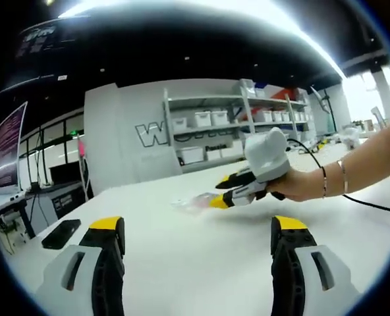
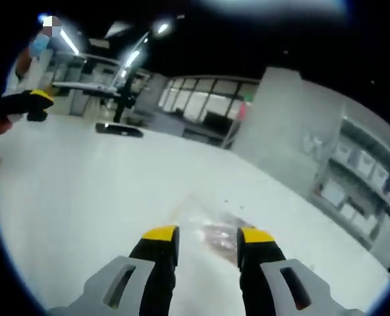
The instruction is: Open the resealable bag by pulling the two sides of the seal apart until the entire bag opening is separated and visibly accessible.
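Bag (image 2: 211, 236) lies between your right gripper's (image 2: 208, 235) spread jaws, unpinched. Your left gripper (image 1: 198, 227) gapes wide, well back from it.

White table (image 1: 201, 257) carries a flat black device (image 1: 61, 233) near its far-left edge. Behind: metal shelving (image 1: 238, 122) holding white bins, a white wall with large lettering (image 1: 157, 133), monitor (image 1: 8, 148) at left.

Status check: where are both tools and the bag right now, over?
Left tool open, off the table. Right tool open, its tips at the clear bag, not gripping yet. Bag flat on the table, seal state unreadable. Black phone far off, nothing blocking.
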Tool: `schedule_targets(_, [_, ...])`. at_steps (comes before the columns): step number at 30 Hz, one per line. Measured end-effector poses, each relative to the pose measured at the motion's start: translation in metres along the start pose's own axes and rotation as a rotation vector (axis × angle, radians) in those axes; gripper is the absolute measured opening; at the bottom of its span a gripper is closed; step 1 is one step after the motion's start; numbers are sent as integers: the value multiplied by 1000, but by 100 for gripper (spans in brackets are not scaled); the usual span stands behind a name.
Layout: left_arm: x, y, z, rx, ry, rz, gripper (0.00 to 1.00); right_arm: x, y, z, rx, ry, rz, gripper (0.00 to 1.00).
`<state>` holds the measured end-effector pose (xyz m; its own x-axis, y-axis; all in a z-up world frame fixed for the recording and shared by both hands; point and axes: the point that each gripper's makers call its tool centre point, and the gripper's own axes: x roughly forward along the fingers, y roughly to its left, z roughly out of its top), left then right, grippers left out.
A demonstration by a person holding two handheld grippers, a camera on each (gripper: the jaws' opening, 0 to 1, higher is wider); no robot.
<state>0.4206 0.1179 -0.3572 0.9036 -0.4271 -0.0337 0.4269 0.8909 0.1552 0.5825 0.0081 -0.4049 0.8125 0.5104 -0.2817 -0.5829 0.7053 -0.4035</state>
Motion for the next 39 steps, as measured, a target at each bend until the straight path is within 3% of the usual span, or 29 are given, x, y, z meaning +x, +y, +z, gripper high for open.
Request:
schedule_targets(14, [1, 8, -15, -34, 29, 15, 94, 7, 2, -6, -93, 26, 17, 33])
schedule_targets(28, [4, 9, -11, -39, -1, 20, 95, 18, 11, -6, -413, 61, 34, 33])
schedule_targets(39, [6, 11, -8, -43, -16, 22, 94, 26, 8, -7, -498, 74, 25, 33])
